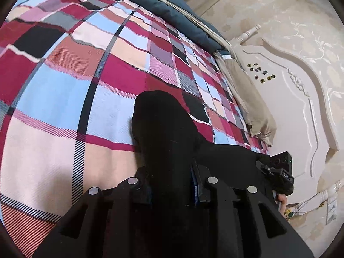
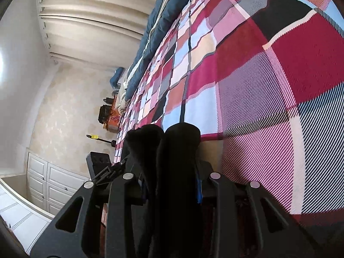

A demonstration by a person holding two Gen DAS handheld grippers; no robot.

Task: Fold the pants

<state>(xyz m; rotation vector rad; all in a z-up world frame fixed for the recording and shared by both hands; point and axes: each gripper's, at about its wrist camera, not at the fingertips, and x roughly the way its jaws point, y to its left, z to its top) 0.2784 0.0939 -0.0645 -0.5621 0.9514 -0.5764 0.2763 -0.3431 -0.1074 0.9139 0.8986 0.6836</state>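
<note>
- The left claw (image 1: 172,172) is clamped on the black pants (image 1: 163,124); the cloth bunches between its two fingers and rises in a dark lump toward 12 o'clock in the left wrist view.
- From that lump the pants trail toward 3 o'clock, where the other gripper's black body (image 1: 277,174) shows at the bed's edge.
- The right claw (image 2: 172,185) is likewise pinched shut on the pants (image 2: 172,142), which stand up between the fingers as two rounded black folds side by side.
- Beneath both claws lies the checked bedspread (image 1: 64,86) in red, pink, pale blue and black squares; the pants hang over it, and whether they touch it under the claws cannot be told.
- A dark blue quilt (image 1: 172,6) runs along the bedspread's far edge, at 12 o'clock in the left view.
- A beige pillow (image 1: 247,99) leans against the white carved headboard (image 1: 290,107) at 3 o'clock.
- In the right view, cream curtains (image 2: 90,10) hang at 11 o'clock and white cabinet doors (image 2: 49,182) stand at 8 o'clock.
</note>
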